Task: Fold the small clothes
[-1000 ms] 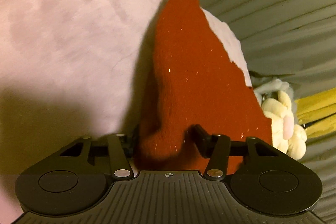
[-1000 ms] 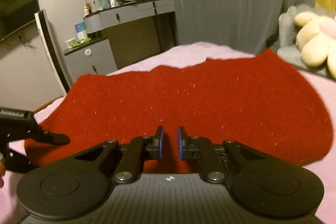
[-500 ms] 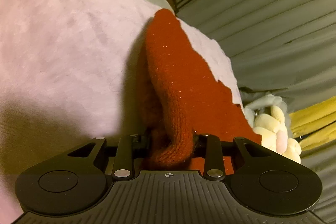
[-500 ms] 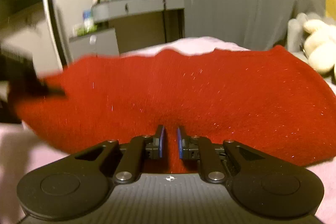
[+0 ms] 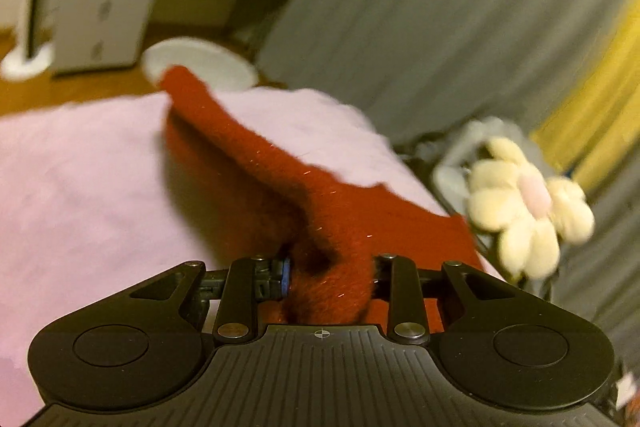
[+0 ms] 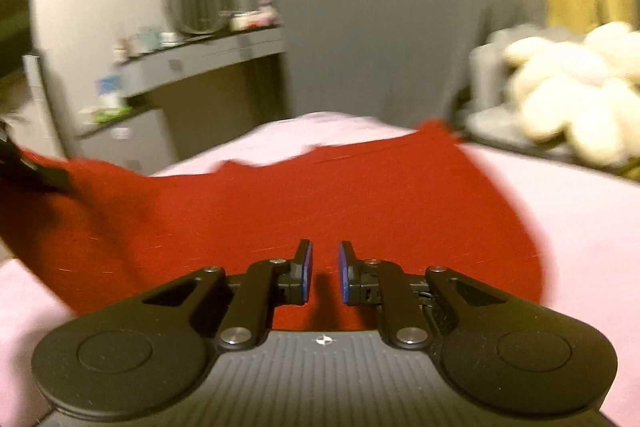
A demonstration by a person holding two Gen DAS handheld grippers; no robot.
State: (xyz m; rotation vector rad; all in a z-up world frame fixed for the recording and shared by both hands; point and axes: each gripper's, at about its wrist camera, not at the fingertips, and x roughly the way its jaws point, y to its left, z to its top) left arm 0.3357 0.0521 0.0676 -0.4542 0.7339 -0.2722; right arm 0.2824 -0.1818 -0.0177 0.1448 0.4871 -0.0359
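Observation:
A red knitted garment [image 5: 340, 211] lies on a pink blanket [image 5: 80, 179]. My left gripper [image 5: 330, 277] is shut on a bunched corner of it and holds that corner up, so the cloth stretches away from the jaws. In the right wrist view the red garment [image 6: 320, 203] spreads across the blanket, its left end raised where the left gripper's dark fingers [image 6: 36, 175] hold it. My right gripper [image 6: 324, 273] hovers over the near edge of the garment, its blue pads a small gap apart with nothing between them.
A cream flower-shaped plush [image 5: 528, 211] sits at the right on a grey cushion; it also shows in the right wrist view [image 6: 576, 95]. Grey curtains [image 5: 440, 19] hang behind. A grey dresser [image 6: 192, 67] with bottles and a round fan stands beyond the bed. A white round stool [image 5: 204, 67] stands on the floor.
My left gripper has closed on the garment's corner and lifted it, tilting up toward the room. My right gripper has drawn back slightly, its jaws still a small gap apart.

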